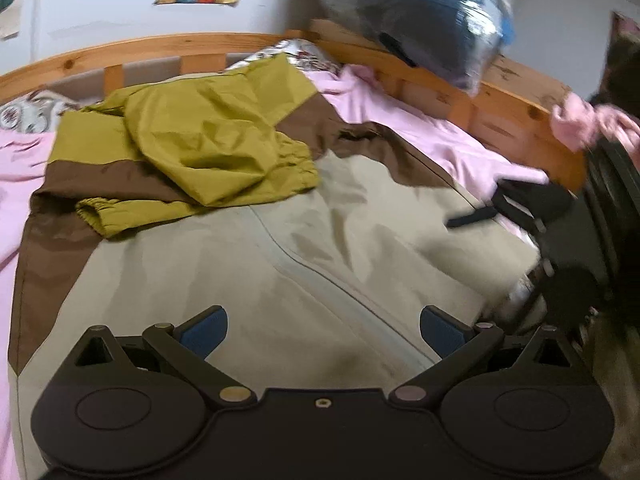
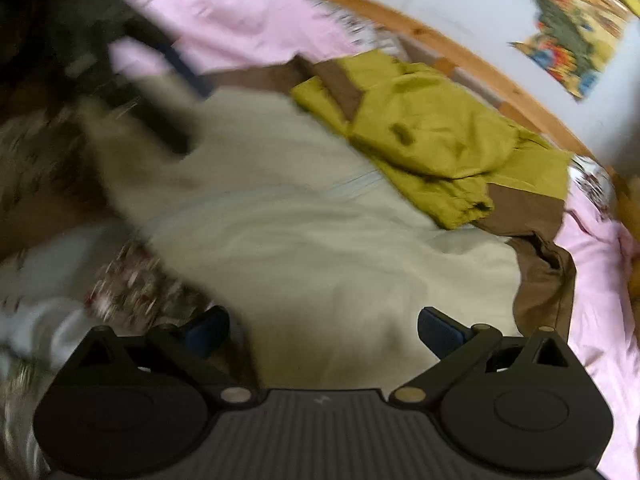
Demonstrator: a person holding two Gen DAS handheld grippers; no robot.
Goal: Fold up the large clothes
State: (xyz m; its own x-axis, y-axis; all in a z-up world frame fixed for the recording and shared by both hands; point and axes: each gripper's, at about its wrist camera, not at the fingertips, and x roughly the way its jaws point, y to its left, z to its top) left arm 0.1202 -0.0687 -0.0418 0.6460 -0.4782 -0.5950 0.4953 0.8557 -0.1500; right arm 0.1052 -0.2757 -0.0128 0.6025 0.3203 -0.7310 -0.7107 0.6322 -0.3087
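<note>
A large jacket [image 1: 256,256] lies spread on the bed, with a beige body, brown bands and olive-yellow sleeves [image 1: 212,140] folded in over its chest. The right wrist view shows the same jacket [image 2: 312,232], blurred, with the olive sleeves [image 2: 432,140] at its far end. My left gripper [image 1: 323,330] hovers open over the beige hem with nothing between its blue pads. My right gripper [image 2: 323,330] is open too, above the jacket's beige lower part. The right gripper [image 1: 516,204] appears as a dark shape at the jacket's right edge in the left wrist view.
A pink sheet [image 1: 432,136] covers the bed inside a wooden frame [image 1: 500,108]. A plastic-wrapped blue and black bundle [image 1: 432,12] rests on the frame's corner. A colourful picture [image 2: 576,36] hangs on the pale wall. Patterned fabric [image 2: 140,288] lies beside the bed.
</note>
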